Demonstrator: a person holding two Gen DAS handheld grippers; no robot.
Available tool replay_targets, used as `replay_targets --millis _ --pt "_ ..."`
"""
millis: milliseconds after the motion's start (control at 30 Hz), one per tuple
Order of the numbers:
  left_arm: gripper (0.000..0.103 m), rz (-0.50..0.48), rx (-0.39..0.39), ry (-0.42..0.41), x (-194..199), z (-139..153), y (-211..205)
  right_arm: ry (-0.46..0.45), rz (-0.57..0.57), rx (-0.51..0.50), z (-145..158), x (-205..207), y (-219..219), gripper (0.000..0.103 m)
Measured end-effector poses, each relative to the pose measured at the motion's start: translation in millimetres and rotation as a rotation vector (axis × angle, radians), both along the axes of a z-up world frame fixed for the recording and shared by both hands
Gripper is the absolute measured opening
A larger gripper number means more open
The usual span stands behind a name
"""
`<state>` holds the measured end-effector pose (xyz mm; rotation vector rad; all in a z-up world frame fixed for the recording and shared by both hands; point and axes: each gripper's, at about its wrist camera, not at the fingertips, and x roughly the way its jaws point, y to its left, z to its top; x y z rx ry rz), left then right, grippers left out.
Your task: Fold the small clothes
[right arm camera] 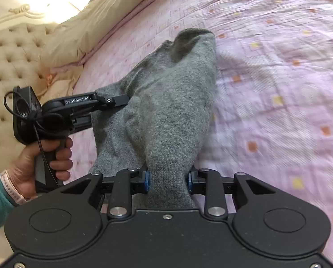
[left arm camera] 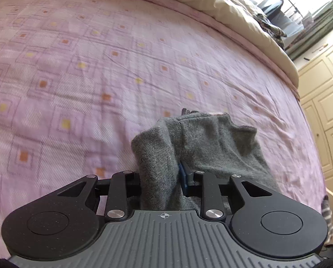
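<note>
A small grey knitted garment (right arm camera: 166, 102) hangs bunched above the pink patterned bedspread (right arm camera: 278, 67), held between both grippers. My right gripper (right arm camera: 168, 179) is shut on a thick fold of it, the blue pads pressing the cloth from both sides. In the right wrist view my left gripper (right arm camera: 124, 99) grips the garment's left edge, held by a hand (right arm camera: 45, 156). In the left wrist view the left gripper (left arm camera: 160, 182) is shut on a fold of the grey garment (left arm camera: 200, 143), which drapes forward and to the right and hides the left finger's pad.
The pink bedspread (left arm camera: 77, 67) stretches wide ahead. A cream duvet (left arm camera: 233, 11) lies rolled along the bed's far side, with cream cupboards (left arm camera: 327, 102) to the right. A tufted cream headboard (right arm camera: 7, 62) and a pillow (right arm camera: 81, 26) stand at the left in the right wrist view.
</note>
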<state>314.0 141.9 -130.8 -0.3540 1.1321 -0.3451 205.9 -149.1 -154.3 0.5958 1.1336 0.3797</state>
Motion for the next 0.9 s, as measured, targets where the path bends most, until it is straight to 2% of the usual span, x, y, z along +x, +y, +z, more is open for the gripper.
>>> replay_targets --millis 200,267,300,367,433,467,533,633,767,900 --pt "0.027 -0.107 0.002 0.039 -53 5 -40 0.080 -0.009 -0.053 9 -53 -35 0.039" --pt "0.029 -0.139 0.032 0.043 -70 1 -54 0.115 -0.015 -0.073 9 -71 -45 0.040" --pt "0.033 -0.143 0.062 0.046 -78 -1 -60 0.133 -0.027 -0.089 8 -79 -50 0.044" --pt "0.064 -0.124 0.144 0.018 -87 -6 -68 0.178 -0.050 -0.127 2 -91 -57 0.050" --pt "0.082 -0.099 0.240 -0.035 -91 -7 -71 0.190 -0.054 -0.192 -1 -97 -57 0.062" --pt "0.085 -0.091 0.269 -0.054 -92 -6 -71 0.189 -0.050 -0.210 0 -99 -56 0.064" --pt "0.085 -0.086 0.308 -0.082 -90 -2 -70 0.175 -0.035 -0.247 3 -102 -53 0.069" --pt "0.084 -0.066 0.444 -0.118 -81 7 -65 0.131 0.002 -0.299 14 -106 -50 0.077" --pt "0.084 -0.023 0.514 -0.171 -78 30 -53 0.048 0.004 -0.328 35 -119 -50 0.087" --pt "0.084 0.022 0.550 -0.221 -99 65 -51 -0.048 -0.012 -0.409 60 -126 -43 0.097"
